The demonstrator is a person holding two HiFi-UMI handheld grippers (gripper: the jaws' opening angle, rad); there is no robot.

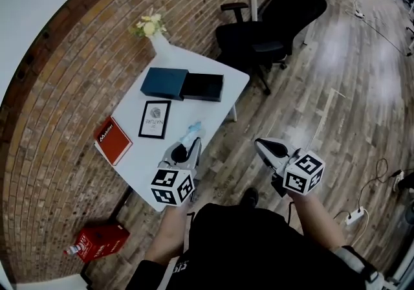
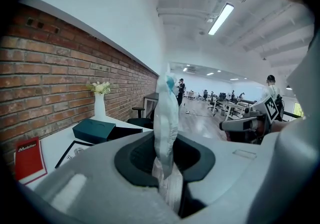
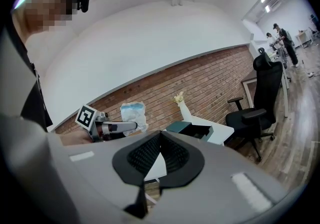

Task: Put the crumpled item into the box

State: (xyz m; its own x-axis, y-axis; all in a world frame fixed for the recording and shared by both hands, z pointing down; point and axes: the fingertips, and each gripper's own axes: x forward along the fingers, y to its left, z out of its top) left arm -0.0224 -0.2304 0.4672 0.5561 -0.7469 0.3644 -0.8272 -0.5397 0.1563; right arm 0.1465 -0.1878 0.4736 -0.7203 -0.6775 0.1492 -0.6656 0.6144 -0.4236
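Note:
A crumpled pale blue and white wrapper [image 1: 191,132] sticks up from my left gripper [image 1: 187,147], which is shut on it over the near edge of the white table [image 1: 223,111]. In the left gripper view the wrapper [image 2: 166,118] stands pinched between the jaws of the left gripper [image 2: 168,143]. Farther back on the table lies a black open box [image 1: 202,87], touching a dark teal lid [image 1: 165,83]. My right gripper [image 1: 266,147] hangs over the wood floor to the right of the table, shut and empty. In its own view the right gripper [image 3: 160,137] has its pads meeting, with the wrapper [image 3: 134,113] at the left.
The table also carries a framed print [image 1: 155,119], a red book [image 1: 114,140] and a white vase with flowers [image 1: 154,28]. A black office chair [image 1: 275,20] stands behind it. A red carton [image 1: 100,241] sits on the floor at the lower left, a power strip [image 1: 354,217] at the right.

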